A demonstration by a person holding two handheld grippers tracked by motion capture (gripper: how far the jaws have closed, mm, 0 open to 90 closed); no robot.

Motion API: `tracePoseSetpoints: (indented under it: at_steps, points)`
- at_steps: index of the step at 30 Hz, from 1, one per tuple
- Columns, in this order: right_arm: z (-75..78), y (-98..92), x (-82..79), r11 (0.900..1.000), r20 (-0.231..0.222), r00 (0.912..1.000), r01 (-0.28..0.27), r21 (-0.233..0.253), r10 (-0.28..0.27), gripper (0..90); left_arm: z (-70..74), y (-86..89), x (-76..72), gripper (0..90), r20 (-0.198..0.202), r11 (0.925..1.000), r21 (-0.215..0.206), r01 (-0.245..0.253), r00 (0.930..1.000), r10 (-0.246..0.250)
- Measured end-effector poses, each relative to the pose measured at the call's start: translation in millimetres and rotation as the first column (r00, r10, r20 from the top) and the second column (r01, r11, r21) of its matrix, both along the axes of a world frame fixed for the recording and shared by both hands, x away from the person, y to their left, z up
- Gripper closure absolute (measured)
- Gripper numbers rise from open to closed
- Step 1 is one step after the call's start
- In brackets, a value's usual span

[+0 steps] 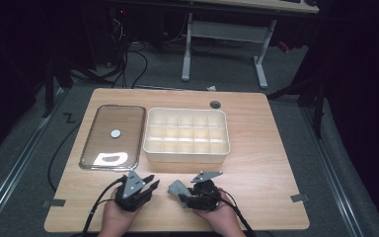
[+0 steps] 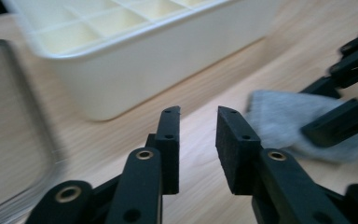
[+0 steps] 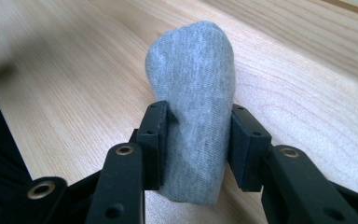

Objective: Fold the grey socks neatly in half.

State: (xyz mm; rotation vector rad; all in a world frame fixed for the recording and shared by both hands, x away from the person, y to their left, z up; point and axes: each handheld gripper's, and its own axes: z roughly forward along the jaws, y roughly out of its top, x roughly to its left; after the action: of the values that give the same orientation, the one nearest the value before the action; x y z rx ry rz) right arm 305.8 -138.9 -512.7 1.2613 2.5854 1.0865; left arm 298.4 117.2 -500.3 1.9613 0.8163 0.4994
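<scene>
Right gripper (image 3: 193,140): jaws clamped on folded grey knit cloth (image 3: 193,107) at near table edge | left gripper (image 2: 198,140): jaws narrowly apart, empty, just beside cloth | cream plastic divided box (image 1: 186,134): compartments look empty | clear flat lid (image 1: 112,136) left of it, glare-patched | light wooden table (image 1: 266,148); dark room beyond, cables on floor.

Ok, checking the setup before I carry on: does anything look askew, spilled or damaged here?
Nothing stands out. The divided bin sits square beside its clear lid, which lies flat on the table. The right gripper is shut on the grey cloth; the left gripper is open, holding nothing.
</scene>
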Motion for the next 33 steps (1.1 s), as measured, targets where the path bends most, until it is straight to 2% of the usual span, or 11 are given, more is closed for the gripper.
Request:
tracePoseSetpoints:
  at_steps: [2,4,5,6,8,13,17,20,23,26,33]
  points:
    - [2.5,3.4,1.1,0.999,0.008,0.9999,-0.013,-0.035,0.013,62.5,-5.2,25.2,-3.8,70.0,0.039,0.9983,-0.005,-0.058,0.9975,0.058]
    - [4.5,6.3,1.4,0.998,0.005,0.9998,-0.018,-0.057,0.018,62.9,-8.9,32.4,-3.7,70.5,0.033,0.997,-0.025,-0.072,0.9968,0.073]
    - [6.6,9.8,1.5,0.996,0.01,0.9995,-0.029,-0.086,0.03,63.7,-11.3,38.8,-2.5,70.5,0.014,0.9958,-0.039,-0.083,0.9964,0.083]
    - [6.6,9.8,1.5,0.996,0.01,0.9995,-0.029,-0.086,0.03,63.7,-11.8,43.9,-0.9,70.5,0.0,0.9948,-0.041,-0.093,0.9957,0.093]
    - [8.0,11.8,3.0,0.994,0.0,0.9993,-0.037,-0.102,0.037,64.5,-12.5,52.6,2.0,67.4,0.014,0.9937,-0.029,-0.109,0.9939,0.109]
    - [11.5,15.2,3.4,0.99,-0.008,0.9989,-0.046,-0.135,0.046,66.8,-21.3,55.6,4.2,66.3,0.016,0.9905,-0.045,-0.13,0.9912,0.131]
    - [16.0,22.1,3.1,0.981,-0.009,0.9981,-0.062,-0.186,0.061,68.6,-22.7,51.1,3.4,64.7,0.013,0.9933,-0.045,-0.106,0.9942,0.107]
    - [18.4,23.7,4.7,0.979,-0.03,0.9979,-0.063,-0.195,0.058,69.0,-22.9,48.4,3.8,65.1,0.007,0.9954,-0.044,-0.085,0.9963,0.085]
    - [23.8,24.9,5.5,0.97,-0.031,0.9974,-0.071,-0.233,0.066,69.6,-23.6,47.0,4.9,65.2,0.008,0.9957,-0.039,-0.084,0.9964,0.084]
    - [29.5,20.8,7.5,0.962,-0.026,0.998,-0.063,-0.267,0.058,69.8,-23.5,47.5,5.3,64.7,0.006,0.9956,-0.039,-0.085,0.9963,0.086]
    - [36.2,8.9,10.5,0.954,-0.007,0.9979,-0.063,-0.293,0.064,69.9,-24.4,50.6,7.0,63.3,-0.004,0.9958,-0.043,-0.081,0.9967,0.081]
